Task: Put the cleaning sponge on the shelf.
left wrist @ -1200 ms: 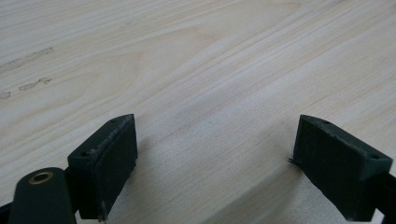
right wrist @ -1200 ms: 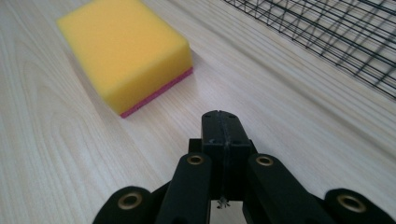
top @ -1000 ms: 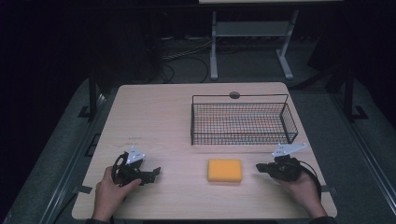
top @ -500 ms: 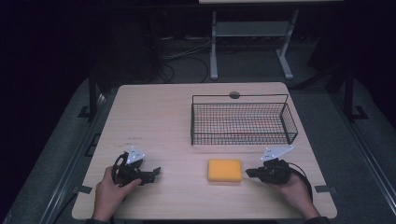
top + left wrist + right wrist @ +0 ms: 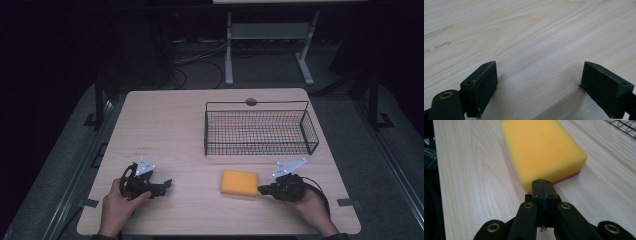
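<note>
Right gripper (image 5: 263,189) sits just right of the yellow sponge (image 5: 240,182), its jaws clenched flat against each other with nothing between them, tips pointing at the sponge's right edge; whether they touch it cannot be told from the high view. The sponge lies flat on the wooden table (image 5: 200,125), toward the front edge and right of centre, long axis running left to right across the table. In the right gripper view the sponge (image 5: 541,150) stretches away from the closed tips (image 5: 543,188), which stand just short of its near corner, and a thin pink layer shows under the yellow foam, something the high view is too small to reveal.

Behind the sponge stands a black wire basket (image 5: 260,130); a corner of its mesh (image 5: 624,127) is cut off at the top right of the right gripper view. Well left of the sponge, the left gripper (image 5: 162,186) is held low over the table by a hand (image 5: 117,207). Its view shows both jaws spread wide apart over bare wood grain (image 5: 536,37), holding nothing. Beyond the table the floor, cables and a stand are dim and hard to make out.
</note>
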The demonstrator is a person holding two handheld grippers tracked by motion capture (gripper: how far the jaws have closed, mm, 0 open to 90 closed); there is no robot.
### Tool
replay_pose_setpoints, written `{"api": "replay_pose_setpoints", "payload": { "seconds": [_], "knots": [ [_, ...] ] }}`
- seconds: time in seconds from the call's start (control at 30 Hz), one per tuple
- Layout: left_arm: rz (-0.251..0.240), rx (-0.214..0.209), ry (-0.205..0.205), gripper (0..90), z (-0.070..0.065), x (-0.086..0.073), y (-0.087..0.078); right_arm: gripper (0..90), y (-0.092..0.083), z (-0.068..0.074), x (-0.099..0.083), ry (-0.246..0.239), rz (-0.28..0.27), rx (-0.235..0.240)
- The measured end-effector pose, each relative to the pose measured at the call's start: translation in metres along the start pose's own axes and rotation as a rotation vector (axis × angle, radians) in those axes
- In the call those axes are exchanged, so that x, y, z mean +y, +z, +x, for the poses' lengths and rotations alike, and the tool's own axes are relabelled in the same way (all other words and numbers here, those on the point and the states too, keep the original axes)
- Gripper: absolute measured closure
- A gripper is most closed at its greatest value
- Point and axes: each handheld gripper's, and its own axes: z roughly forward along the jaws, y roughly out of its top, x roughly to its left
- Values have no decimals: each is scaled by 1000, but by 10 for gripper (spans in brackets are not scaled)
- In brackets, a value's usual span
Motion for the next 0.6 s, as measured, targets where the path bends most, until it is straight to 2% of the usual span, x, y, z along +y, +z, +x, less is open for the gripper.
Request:
{"api": "replay_pose_setpoints", "payload": {
  "seconds": [0.6],
  "knots": [
    [0,0,0,128,0,0,0,898,10,19,6,-51,22,55]
  ]
}}
